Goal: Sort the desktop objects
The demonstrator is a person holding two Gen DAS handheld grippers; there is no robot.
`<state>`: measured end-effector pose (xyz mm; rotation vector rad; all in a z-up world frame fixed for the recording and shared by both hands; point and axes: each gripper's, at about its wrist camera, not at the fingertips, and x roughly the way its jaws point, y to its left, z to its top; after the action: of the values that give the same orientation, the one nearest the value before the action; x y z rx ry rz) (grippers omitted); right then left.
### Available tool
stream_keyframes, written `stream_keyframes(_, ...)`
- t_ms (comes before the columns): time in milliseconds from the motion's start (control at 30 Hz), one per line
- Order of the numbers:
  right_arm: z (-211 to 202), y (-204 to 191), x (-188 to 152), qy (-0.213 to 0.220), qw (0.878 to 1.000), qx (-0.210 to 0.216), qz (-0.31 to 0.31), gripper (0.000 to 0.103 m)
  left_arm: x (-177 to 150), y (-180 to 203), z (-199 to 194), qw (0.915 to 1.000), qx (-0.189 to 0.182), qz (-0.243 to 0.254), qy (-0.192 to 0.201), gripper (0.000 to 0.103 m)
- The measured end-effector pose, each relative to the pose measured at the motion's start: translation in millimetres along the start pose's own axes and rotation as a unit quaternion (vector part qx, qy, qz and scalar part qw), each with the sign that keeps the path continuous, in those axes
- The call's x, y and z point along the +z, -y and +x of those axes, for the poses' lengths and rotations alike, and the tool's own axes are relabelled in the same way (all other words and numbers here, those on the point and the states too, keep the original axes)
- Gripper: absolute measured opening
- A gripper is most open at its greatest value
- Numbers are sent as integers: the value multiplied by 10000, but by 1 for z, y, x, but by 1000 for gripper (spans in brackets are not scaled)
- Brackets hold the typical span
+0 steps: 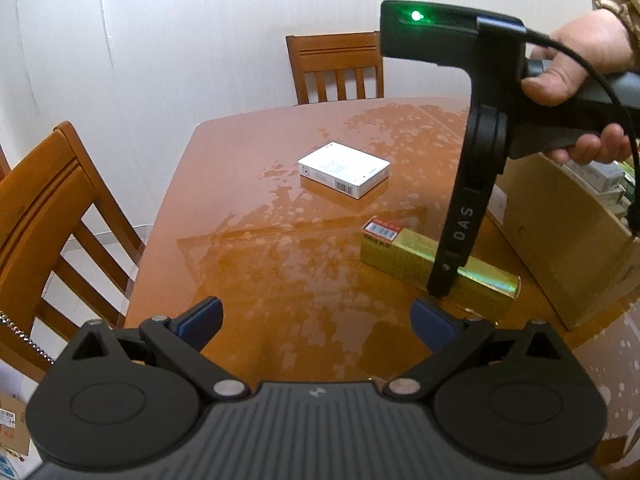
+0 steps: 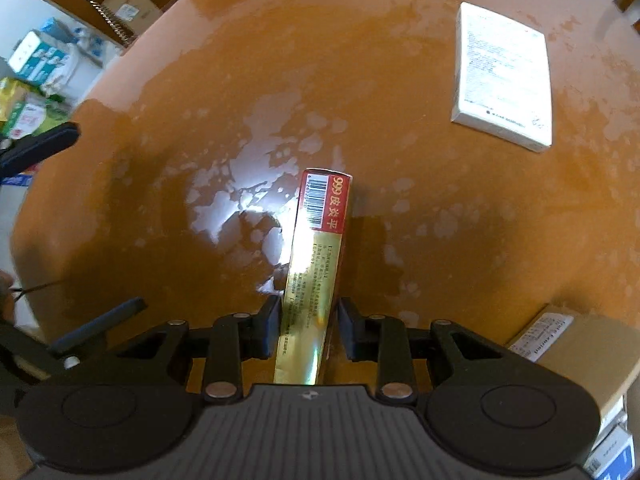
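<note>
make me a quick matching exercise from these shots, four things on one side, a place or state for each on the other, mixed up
Things:
1. gold box
2. white box
3. left gripper
4. cardboard box

Places or states:
A. open, holding nothing
B. at the table's right edge, small boxes inside
C. between the right gripper's fingers
D. flat, alone mid-table

Pairs: 1-C, 2-D, 3-A, 4-B

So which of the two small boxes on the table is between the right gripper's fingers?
The long gold box with the red end, clamped in the right gripper. The flat white box lies apart, untouched.
</note>
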<state>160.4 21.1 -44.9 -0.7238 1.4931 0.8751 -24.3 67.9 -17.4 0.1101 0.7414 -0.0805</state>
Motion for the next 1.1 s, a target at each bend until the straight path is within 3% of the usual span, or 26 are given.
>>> stream_keyframes(133,-8,-22,-9,349,9975,-605,-113,38,-7,-1,-8,10000,8,6,16,100)
stream_keyframes(267,-17,-45,-16,688,9913,-1089,-253,54,-13,-1,-15,10000,19,70,8,100)
stream_keyframes(400,-31,-47,-19,940,9884,-1195,26,65,-18,-2,-20,9999,9,125,13,100)
stream_keyframes(567,-30,-44,-21,1087,9858,-1184,490,65,-21,-3,-25,9998,0,196,45,100)
stream_keyframes(767,-22,-44,-26,1302,9819,-1292,463,65,-23,-4,-30,9997,-10,228,63,100)
stream_keyframes(1100,-18,-38,-25,1154,9826,-1371,480,65,-25,-8,-30,9996,-46,271,64,100)
